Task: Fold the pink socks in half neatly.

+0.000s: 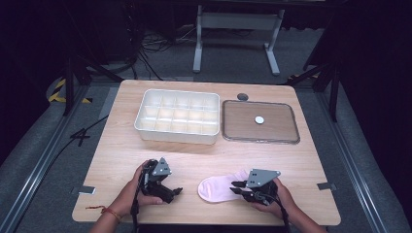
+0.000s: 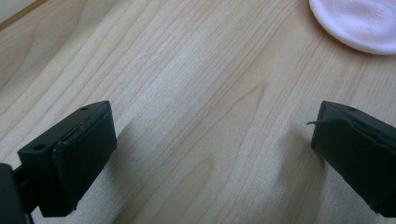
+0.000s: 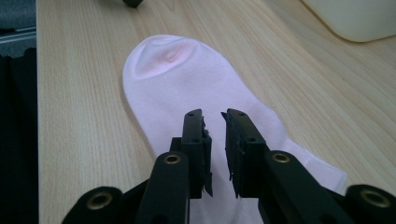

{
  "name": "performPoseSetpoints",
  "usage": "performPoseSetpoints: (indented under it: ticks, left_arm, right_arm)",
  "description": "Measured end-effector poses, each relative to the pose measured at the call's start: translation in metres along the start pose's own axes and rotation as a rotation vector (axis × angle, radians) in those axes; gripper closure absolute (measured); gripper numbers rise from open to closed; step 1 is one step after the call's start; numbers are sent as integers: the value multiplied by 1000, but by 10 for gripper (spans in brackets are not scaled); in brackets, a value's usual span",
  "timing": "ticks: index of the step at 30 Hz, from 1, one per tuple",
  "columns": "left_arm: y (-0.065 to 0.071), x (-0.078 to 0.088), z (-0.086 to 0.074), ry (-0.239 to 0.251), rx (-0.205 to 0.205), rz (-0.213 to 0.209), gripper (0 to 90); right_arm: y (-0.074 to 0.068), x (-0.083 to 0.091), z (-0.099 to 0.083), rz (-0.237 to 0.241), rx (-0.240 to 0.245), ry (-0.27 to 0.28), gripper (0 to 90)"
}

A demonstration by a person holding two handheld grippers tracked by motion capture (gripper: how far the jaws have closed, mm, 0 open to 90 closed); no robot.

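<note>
Pink sock (image 1: pixel 218 188) lies flat before the empty divided organiser box (image 1: pixel 177 116), nothing stowed; right gripper (image 3: pixel 215 122) jaws nearly together above it, not pinching; left gripper (image 1: pixel 171 192) jaws spread

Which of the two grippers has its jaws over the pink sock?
The right gripper: its jaws sit nearly together above the pink sock. The left gripper has its jaws spread wide over bare table, with the sock off to one side.
</note>
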State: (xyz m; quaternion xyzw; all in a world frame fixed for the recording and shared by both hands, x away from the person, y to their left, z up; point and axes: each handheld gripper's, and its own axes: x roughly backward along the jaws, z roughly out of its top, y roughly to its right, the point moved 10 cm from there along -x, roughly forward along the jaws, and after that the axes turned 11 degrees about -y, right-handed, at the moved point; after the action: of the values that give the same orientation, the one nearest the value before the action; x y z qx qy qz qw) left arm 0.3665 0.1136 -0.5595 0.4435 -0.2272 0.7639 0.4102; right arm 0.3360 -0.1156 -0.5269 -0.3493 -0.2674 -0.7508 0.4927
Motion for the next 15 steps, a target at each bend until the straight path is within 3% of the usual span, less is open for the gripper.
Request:
performPoseSetpoints:
  ticks: [4,6,8,9,12,15]
  left_arm:
    - [-1,0,1,-10,-13,0,3]
    - [0,0,2,-9,0,-3,9]
    - [-6,4,5,21,47,24,126]
    - [-6,5,5,23,70,16,200]
    - [-8,7,6,9,98,-4,226]
    - [-7,7,8,-4,92,-5,244]
  right_arm:
    - [-2,-8,1,18,11,-22,789]
    - [-3,-13,0,22,12,-34,790]
    - [-3,-16,0,25,22,-39,791]
    - [-3,-20,0,21,26,-49,796]
    - [-4,-23,2,33,24,-42,807]
    - [-4,-26,4,30,11,-35,816]
